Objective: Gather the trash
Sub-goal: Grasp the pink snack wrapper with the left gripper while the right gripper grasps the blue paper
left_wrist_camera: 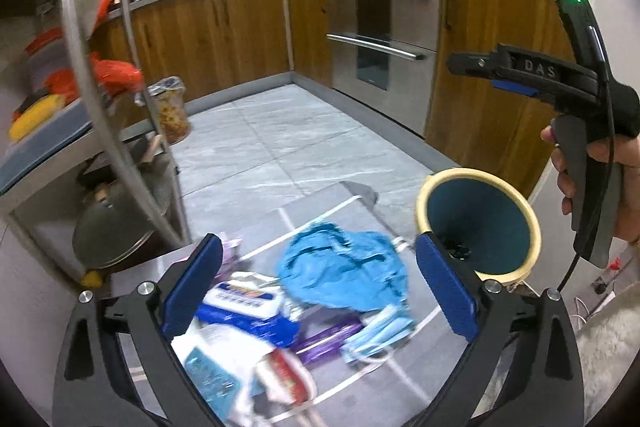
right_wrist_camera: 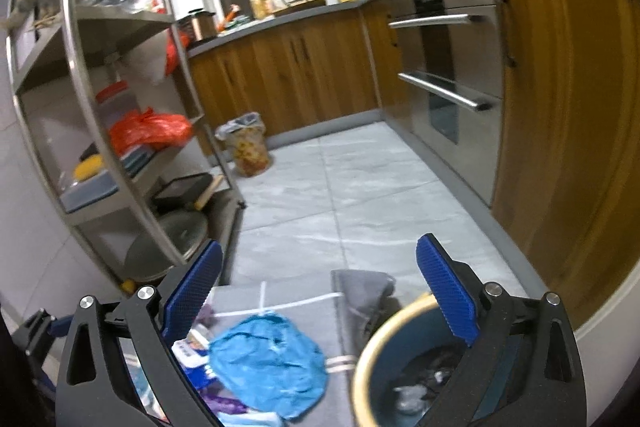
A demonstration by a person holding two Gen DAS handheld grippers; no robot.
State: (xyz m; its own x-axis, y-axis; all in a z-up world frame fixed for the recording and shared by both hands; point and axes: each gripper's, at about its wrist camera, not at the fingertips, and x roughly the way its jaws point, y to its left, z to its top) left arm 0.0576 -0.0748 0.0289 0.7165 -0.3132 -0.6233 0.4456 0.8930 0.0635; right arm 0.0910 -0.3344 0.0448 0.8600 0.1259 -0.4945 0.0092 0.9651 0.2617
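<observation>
Scene: kitchen floor with a grey mat (left_wrist_camera: pixel 320 205) taped off in white lines, wooden cabinets and a steel oven front behind, metal shelving on the left.

Trash pile: a messy heap on the mat. There's a crumpled blue plastic bag (left_wrist_camera: pixel 344 265) on top, a blue-and-white packet (left_wrist_camera: pixel 244 301) beside it, some face masks (left_wrist_camera: pixel 378 337), a purple wrapper (left_wrist_camera: pixel 328 337) and a red-and-white wrapper (left_wrist_camera: pixel 286 371) nearer the camera. It's all loose on the mat, nothing is in anyone's grip.

Bin: small teal bin with a cream rim (left_wrist_camera: pixel 478 221), standing just right of the pile. The right wrist view looks down into it (right_wrist_camera: pixel 400 359) and there's already some dark and pale stuff at the bottom, so looks like a few bits are in.

Left gripper: the left gripper (left_wrist_camera: pixel 320 287) hangs over the pile with its blue pads spread wide and nothing pinched between them.

Right gripper: the right gripper (right_wrist_camera: pixel 320 291) is also gaping wide and empty. In the left view it (left_wrist_camera: pixel 472 65) sits up above the bin with a hand (left_wrist_camera: pixel 592 167) on the trigger.

Step in hand: reads like the gap between pickups, both tools empty above the mess.

Next move: probably drop one gripper onto a piece and pinch it. The blue bag is the easy target, being on top and puffy. Thin wrappers lying flat would need the pads to come in low and scoop an edge.

Watch out: the bin is close to the pile and light-looking, easy to knock over.
</observation>
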